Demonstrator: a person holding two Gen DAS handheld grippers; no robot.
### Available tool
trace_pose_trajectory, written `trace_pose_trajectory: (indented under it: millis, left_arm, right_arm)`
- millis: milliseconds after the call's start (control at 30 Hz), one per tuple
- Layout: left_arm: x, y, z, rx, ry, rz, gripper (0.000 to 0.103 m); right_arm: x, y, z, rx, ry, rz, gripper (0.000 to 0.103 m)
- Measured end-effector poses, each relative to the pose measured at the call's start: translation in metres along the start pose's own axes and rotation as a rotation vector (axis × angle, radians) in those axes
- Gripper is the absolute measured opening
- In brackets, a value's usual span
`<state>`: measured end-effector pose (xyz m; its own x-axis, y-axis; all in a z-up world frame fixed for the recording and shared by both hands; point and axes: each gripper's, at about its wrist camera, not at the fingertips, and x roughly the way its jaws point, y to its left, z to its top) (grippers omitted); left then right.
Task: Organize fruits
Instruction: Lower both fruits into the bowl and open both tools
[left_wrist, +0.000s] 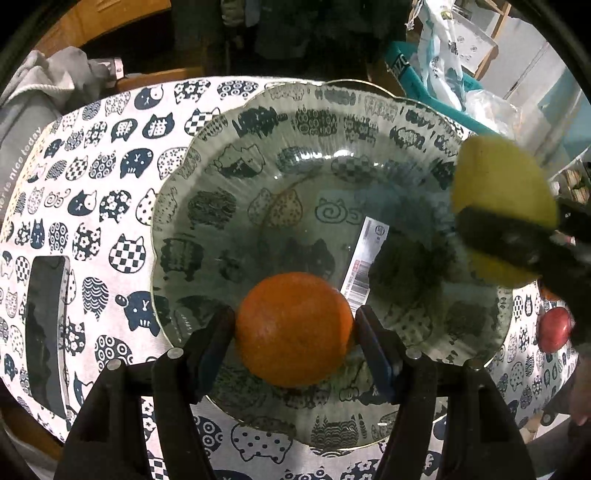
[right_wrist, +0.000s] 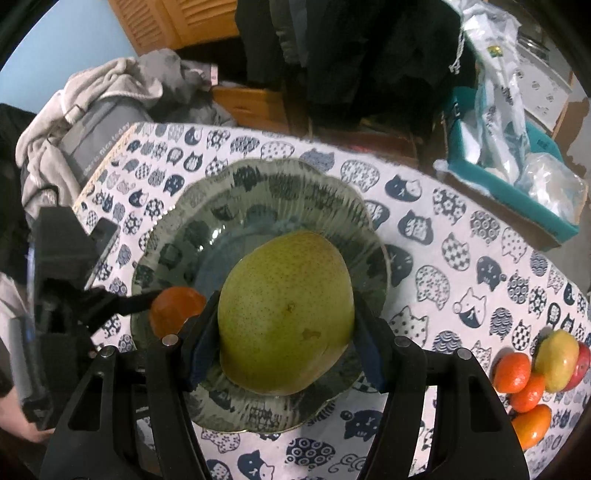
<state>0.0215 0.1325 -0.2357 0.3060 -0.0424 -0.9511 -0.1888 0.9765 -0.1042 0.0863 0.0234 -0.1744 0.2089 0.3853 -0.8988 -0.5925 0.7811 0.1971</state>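
Surface: table under a white cloth (right_wrist: 436, 236) printed with navy cat faces in checks, dots, waves and flowers; cluttered room behind, with a grey hooded sweatshirt (right_wrist: 92, 99) heaped at the far left and a teal box (right_wrist: 517, 192) of plastic bags at the far right.

Dish: clear glass plate (left_wrist: 207, 155), round, scalloped rim, ribbed wall, the cloth pattern showing through it; a barcode label (left_wrist: 365, 258) lies at its centre.

Item 1: orange (left_wrist: 293, 328), near-spherical, finely dimpled skin, no evident long axis. Clamped between the blue-padded fingers of the left gripper (left_wrist: 295, 325), which press its two sides, over the near part of the plate.

Item 2: pear (right_wrist: 286, 314), yellow-green, speckled with a few brown marks, smooth skin. Long axis runs near to far, narrower end pointing away from the camera. Held by the right gripper (right_wrist: 286, 317), fingers tight on its broad flanks, over the plate's middle in its own view; whether it touches the glass cannot be told.

Loose stock: near right on the cloth, three small oranges (right_wrist: 511, 371) touching an apple (right_wrist: 557, 360), yellow-green with a red side.

Other: dark phone (left_wrist: 48, 332), flat, glossy, lying left of the plate.
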Motion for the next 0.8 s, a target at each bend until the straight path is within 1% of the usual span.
trace_pose_trajectory:
  millis: [267,433,567,733,800]
  left_arm:
    - [-0.001,0.005,-0.001,0.009,0.001,0.0,0.069]
    - [-0.003,0.002,-0.001,0.015,0.009,0.004,0.069]
    - [-0.005,-0.001,-0.004,0.023,0.004,0.015,0.069]
    - [-0.014,-0.001,-0.001,0.026,-0.014,0.017,0.069]
    - [-0.018,-0.002,0.001,0.028,-0.022,0.019,0.069]
  right_arm:
    - [0.028,0.003,-0.006,-0.025,0.076,-0.009,0.065]
    - [0.035,0.008,-0.009,-0.052,0.092,-0.02,0.066]
    - [0.032,0.006,-0.007,-0.032,0.086,0.013,0.067]
    - [0.028,0.004,-0.007,-0.021,0.074,0.012,0.069]
    - [0.021,0.004,-0.006,-0.018,0.046,0.02,0.069]
